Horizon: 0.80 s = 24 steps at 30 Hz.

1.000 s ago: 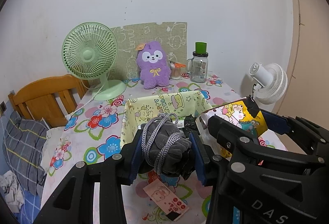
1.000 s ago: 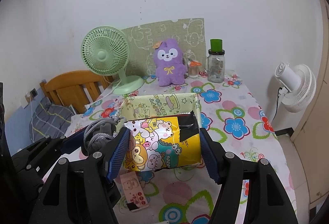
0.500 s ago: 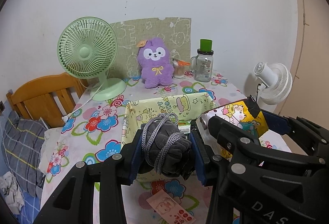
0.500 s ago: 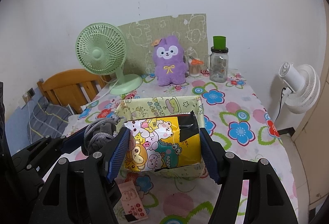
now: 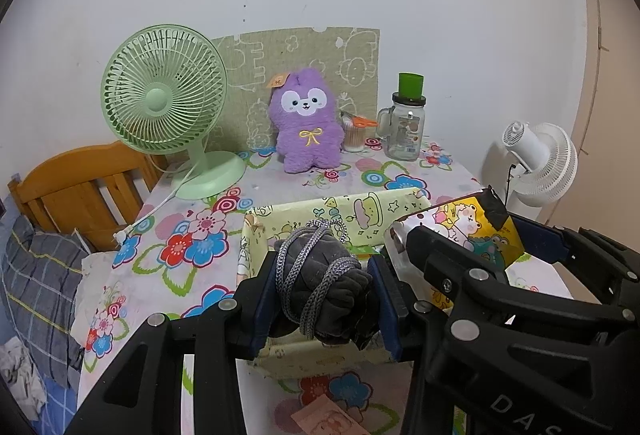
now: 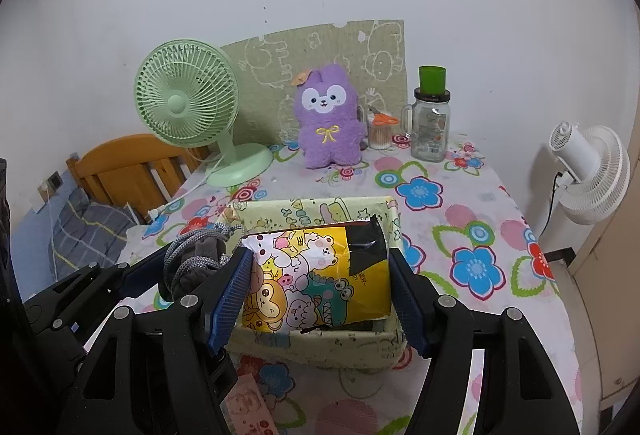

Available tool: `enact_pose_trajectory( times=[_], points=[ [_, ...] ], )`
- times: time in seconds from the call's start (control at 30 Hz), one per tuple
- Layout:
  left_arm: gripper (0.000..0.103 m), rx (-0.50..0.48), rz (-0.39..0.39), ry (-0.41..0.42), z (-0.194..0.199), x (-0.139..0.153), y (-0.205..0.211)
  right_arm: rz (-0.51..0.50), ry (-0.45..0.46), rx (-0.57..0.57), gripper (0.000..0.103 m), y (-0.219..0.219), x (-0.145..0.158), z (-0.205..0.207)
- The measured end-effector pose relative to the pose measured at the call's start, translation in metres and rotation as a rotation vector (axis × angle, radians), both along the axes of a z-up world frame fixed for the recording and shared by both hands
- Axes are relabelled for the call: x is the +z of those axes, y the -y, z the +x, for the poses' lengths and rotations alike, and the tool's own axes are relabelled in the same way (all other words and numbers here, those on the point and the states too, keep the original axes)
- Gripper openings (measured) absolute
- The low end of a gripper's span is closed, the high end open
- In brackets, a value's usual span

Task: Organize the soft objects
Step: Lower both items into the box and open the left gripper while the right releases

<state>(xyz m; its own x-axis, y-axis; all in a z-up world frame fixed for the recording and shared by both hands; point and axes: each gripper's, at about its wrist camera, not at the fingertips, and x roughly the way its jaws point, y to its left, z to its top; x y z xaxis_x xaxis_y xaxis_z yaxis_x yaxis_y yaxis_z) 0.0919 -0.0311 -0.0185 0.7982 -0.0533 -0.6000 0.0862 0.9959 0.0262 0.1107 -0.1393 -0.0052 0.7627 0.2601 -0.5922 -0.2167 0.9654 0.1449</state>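
Left claw (image 5: pixel 326 299): blue pads pressed on both sides of a dark grey fleece bundle (image 5: pixel 320 283) wrapped in grey braided cord; firmly held, raised over the near left part of the fabric storage box (image 5: pixel 344 209).

Right claw (image 6: pixel 320 271): set wider, pads against both ends of a yellow cartoon-print soft pack (image 6: pixel 320 271) with a black taped corner. Pack held level, over the box interior; whether its underside touches anything inside the box cannot be told.

Both claws side by side, the left one's bundle just beside the pack's left end.

Box: pale yellow-green print, open top, sits on the flowered worktop (image 6: pixel 472 235) in front of both claws.

At the back of the worktop, well apart from the box: purple plush toy (image 5: pixel 306 123) upright against a green printed board (image 5: pixel 304 75); green desk fan (image 5: pixel 164 95) to its left; glass mug-jar with green cup on top (image 5: pixel 406 127) to its right, a small cotton swab container (image 5: pixel 354 137) between.

White fan (image 6: pixel 588 167) stands off the worktop's right edge. Wooden bed frame (image 5: pixel 80 187) at left.
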Motion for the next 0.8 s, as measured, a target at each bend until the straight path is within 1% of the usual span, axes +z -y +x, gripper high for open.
enact_pose_trajectory(
  times=[0.43, 0.67, 0.73, 0.8],
  points=[
    [0.046, 0.009, -0.001, -0.025, 0.034, -0.010, -0.008, -0.009, -0.040, -0.003, 0.070, -0.006, -0.012, 0.034],
    [0.049, 0.026, -0.002, -0.053, 0.047, -0.022, -0.015, -0.021, -0.074, 0.011, 0.070, -0.015, -0.023, 0.051],
    [0.051, 0.026, 0.010, -0.054, 0.048, -0.024, -0.016, -0.023, -0.081, 0.014, 0.070, -0.017, -0.026, 0.055],
    [0.058, 0.025, 0.014, -0.057, 0.049, -0.027, -0.017, -0.026, -0.087, 0.018, 0.070, -0.020, -0.028, 0.058]
  ],
)
